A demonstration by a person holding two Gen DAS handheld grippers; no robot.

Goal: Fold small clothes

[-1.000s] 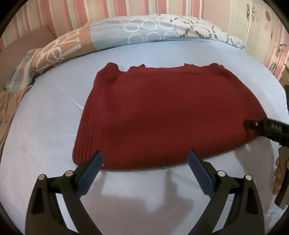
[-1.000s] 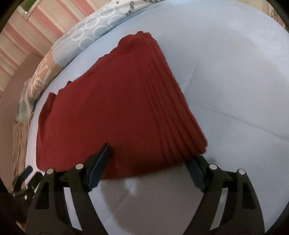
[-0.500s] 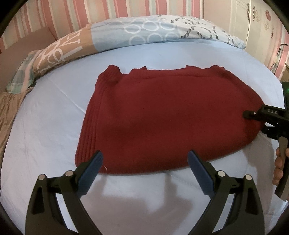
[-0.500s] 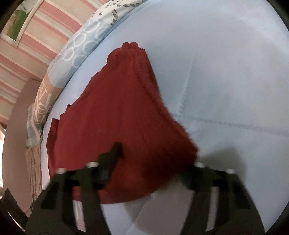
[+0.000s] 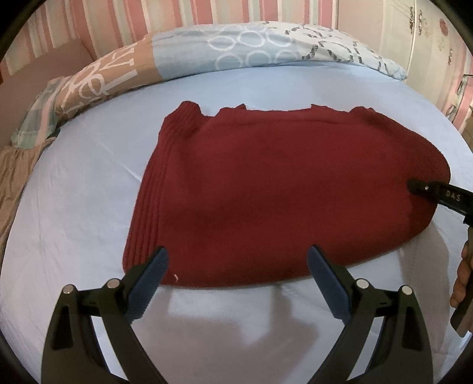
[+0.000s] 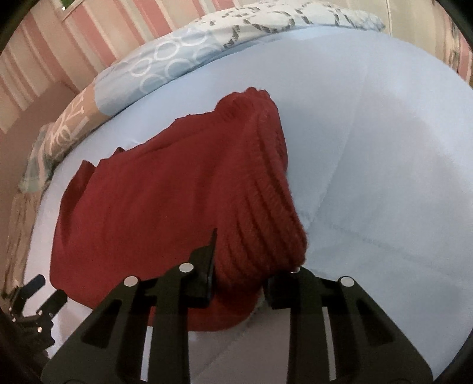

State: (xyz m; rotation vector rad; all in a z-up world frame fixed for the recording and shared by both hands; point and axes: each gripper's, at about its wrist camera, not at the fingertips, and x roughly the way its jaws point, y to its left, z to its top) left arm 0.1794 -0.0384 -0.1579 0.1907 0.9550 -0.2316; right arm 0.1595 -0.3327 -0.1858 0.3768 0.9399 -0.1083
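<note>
Presently listed: one dark red knit sweater (image 5: 280, 195), lying flat on the pale blue bed (image 5: 88, 224), ribbed hem at each side. Right tool (image 6: 239, 280): jaws drawn in on the ribbed right edge of the sweater, knit bunched and raised between them. Left tool (image 5: 238, 280): jaws spread wide, nothing between them, poised just at the sweater's near edge over bare sheet. Patterned pillows (image 5: 236, 50) line the far side of the bed, against a pink striped wall (image 5: 88, 26).
</note>
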